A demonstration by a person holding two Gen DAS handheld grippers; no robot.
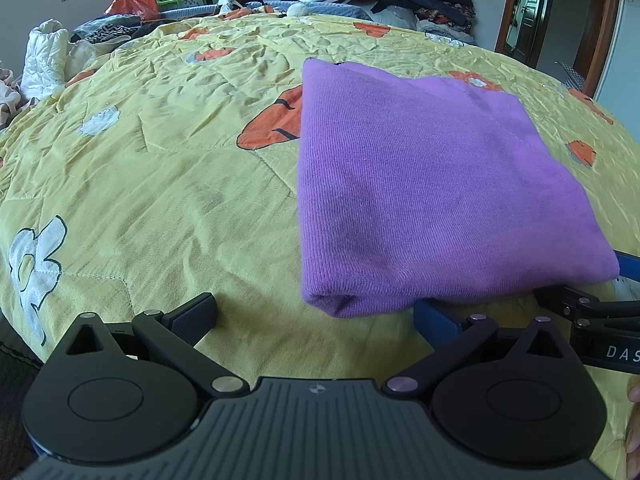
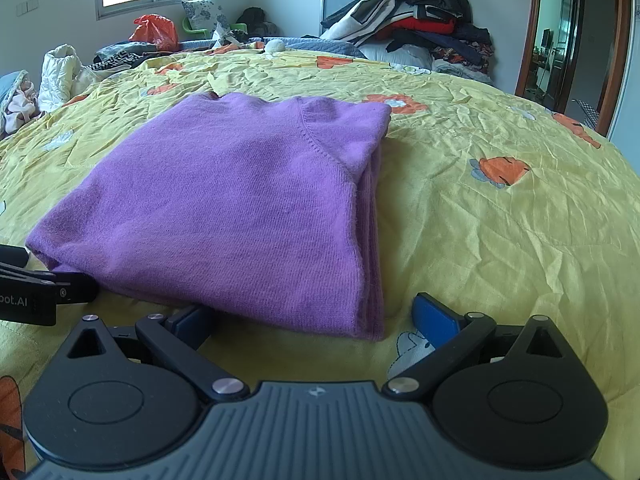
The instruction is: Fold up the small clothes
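Note:
A purple knit sweater (image 1: 432, 184) lies folded into a thick rectangle on the yellow flowered bedspread (image 1: 160, 184); it also shows in the right wrist view (image 2: 240, 208). My left gripper (image 1: 316, 312) is open, its jaws wide at the sweater's near left corner, holding nothing. My right gripper (image 2: 316, 320) is open, its jaws straddling the sweater's near right corner. The right gripper's body shows at the right edge of the left wrist view (image 1: 592, 320), and the left gripper's body at the left edge of the right wrist view (image 2: 36, 296).
A pile of clothes (image 2: 424, 28) is heaped at the bed's far right. A white padded jacket (image 2: 60, 76), an orange bag (image 2: 154, 32) and a pillow (image 2: 204, 12) lie along the far left. A doorway (image 2: 556, 40) stands at right.

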